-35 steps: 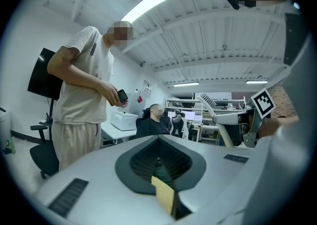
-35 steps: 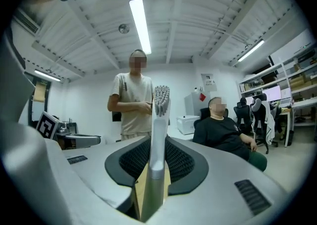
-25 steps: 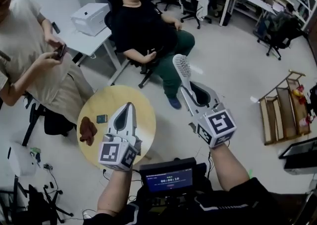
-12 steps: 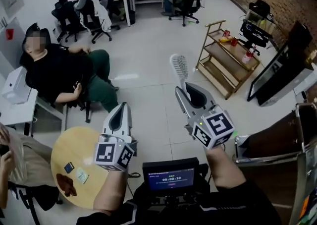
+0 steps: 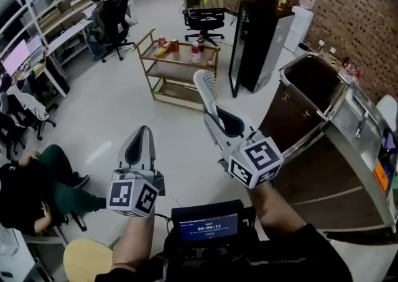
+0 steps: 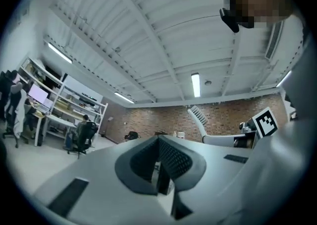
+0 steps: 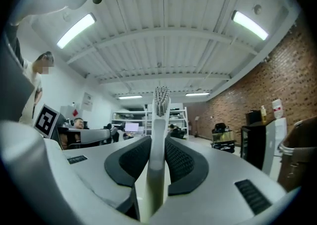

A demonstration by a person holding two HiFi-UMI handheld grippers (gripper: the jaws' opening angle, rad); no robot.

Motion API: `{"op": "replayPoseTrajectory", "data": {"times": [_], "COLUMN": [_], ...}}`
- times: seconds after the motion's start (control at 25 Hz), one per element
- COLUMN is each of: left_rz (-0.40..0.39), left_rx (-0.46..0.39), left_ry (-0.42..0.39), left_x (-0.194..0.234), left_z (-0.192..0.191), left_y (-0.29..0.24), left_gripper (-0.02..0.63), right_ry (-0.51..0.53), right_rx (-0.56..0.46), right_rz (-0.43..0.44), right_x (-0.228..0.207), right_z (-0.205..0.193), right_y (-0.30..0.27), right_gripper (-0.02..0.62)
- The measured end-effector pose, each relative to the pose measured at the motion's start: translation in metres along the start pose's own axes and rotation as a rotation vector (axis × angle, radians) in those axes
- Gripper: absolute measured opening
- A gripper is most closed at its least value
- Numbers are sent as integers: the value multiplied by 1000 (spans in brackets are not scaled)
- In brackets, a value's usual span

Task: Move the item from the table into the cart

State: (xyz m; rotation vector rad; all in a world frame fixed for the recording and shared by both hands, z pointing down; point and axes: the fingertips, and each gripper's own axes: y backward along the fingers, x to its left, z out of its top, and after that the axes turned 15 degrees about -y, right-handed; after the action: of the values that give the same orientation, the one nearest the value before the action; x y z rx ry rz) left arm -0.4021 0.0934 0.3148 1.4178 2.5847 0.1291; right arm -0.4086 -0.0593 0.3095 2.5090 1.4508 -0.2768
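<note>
R gripper (image 5: 215, 119) is clamped on a white brush (image 5: 205, 88): the handle sits straight up between the two dark pads, bristle head sticking out past the tips toward 12 o'clock in head view. Grip looks firm and centred, no tilt seen in the right gripper view. L gripper (image 5: 143, 134) is pinched together w/ nothing in it, hanging at approx 8 o'clock from the right one, well apart from it

So the brush is off the round table (image 5: 86, 262), which only peeks in at 7 o'clock at the frame's bottom edge. It's up in the air, over bare floor

Step, as I read it: transport leg, btwn pick and drop. Pick looks done, release not yet

Likely target is the metal cart (image 5: 297, 119) w/ the deep brown bin at 2–3 o'clock, near R gripper but not under it. A wooden shelf trolley (image 5: 180, 66) w/ bottles stands at 11–12 o'clock, further off; can't be sure which one the task means, but the metal one is nearer

Next move calls for: swing R gripper toward 2 o'clock, get the brush over the bin's mouth and clear of the chrome rim, then open the pads. The long bristle end could catch the rim if it goes in low. L gripper has no job here, just keep it out of the way
</note>
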Motion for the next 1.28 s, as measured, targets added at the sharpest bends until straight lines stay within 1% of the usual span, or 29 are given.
{"op": "replayPoseTrajectory", "data": {"times": [0.12,0.24,0.36,0.52,0.6,0.68,0.76,0.88,0.96,1.04,1.2,1.28], "left_rz": [-164,-317,-460,-661,-747,-821,-880,-964,-1002,-1023,-1071,-1093], "left_rx": [-5,-15,-40,-85,-105,-114,-122,-136,-157,-167,-143,-155], "left_ry": [-3,6,16,28,40,55,64,82,76,83,153,140], "left_x": [-76,-147,-217,-303,-334,-362,-394,-446,-479,-513,-583,-619], "left_z": [-4,-7,-7,-4,0,0,3,8,15,24,39,48], "left_y": [-65,-121,-163,-201,-218,-230,-236,-232,-230,-231,-221,-216], "left_gripper": [0,0,0,0,0,0,0,0,0,0,0,0], "right_ry": [-21,-23,-27,-23,-12,-6,5,14,22,30,37,41], "right_rx": [-64,-111,-162,-231,-271,-304,-329,-365,-393,-410,-430,-442], "right_rz": [-151,-286,-436,-644,-742,-822,-891,-994,-1048,-1087,-1145,-1162], "right_x": [-75,-134,-187,-234,-250,-260,-268,-276,-279,-283,-295,-304], "right_z": [25,48,69,91,101,107,113,119,127,135,150,157], "right_y": [58,111,167,246,275,302,334,394,434,471,543,578], "right_gripper": [84,84,84,84,84,84,84,84,84,84,86,84]}}
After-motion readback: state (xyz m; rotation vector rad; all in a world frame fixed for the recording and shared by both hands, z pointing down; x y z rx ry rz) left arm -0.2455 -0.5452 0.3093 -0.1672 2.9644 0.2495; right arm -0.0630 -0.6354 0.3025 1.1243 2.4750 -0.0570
